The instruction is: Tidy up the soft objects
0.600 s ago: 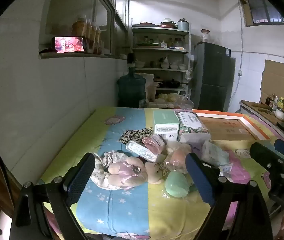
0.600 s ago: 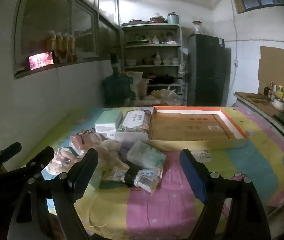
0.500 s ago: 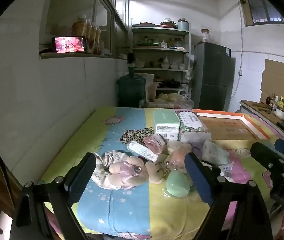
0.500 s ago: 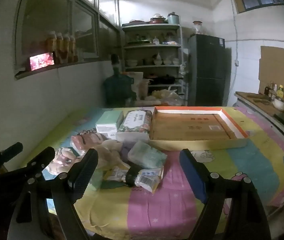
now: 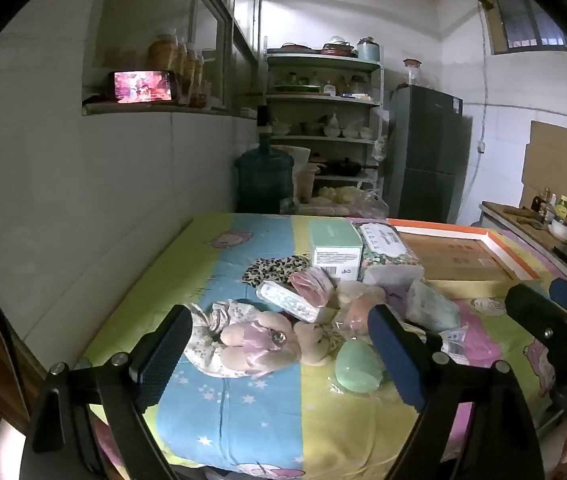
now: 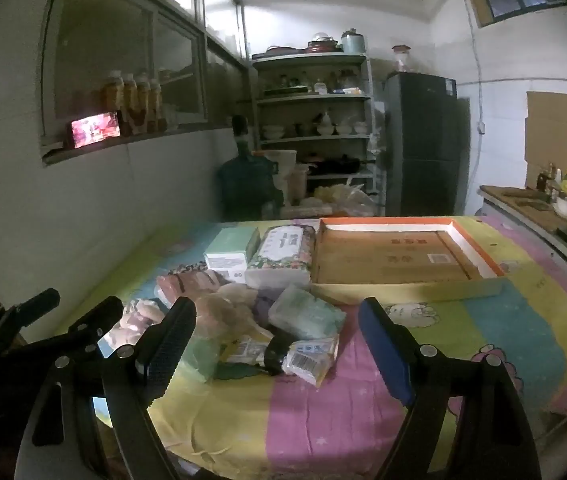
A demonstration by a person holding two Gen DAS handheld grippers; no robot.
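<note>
Soft things are lying in a messy pile on the bright striped sheet [image 5: 251, 420]. One pink plush toy [image 5: 257, 346] is sitting at the front, touching one round green squishy thing [image 5: 357, 366]. One leopard cloth [image 5: 275, 266] is lying behind. Two tissue packs are leaning close together: one flowery [image 6: 283, 254], one pale green [image 6: 305, 314]. One green box [image 5: 333, 246] is standing beside one flat cardboard tray [image 6: 395, 256]. The left gripper [image 5: 279, 356] and the right gripper [image 6: 277, 344] are both hanging wide open, holding nothing.

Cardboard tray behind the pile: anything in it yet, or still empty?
Empty. The cardboard tray shows only its bare printed floor in the right wrist view; the soft items all lie on the bedsheet outside it.
</note>
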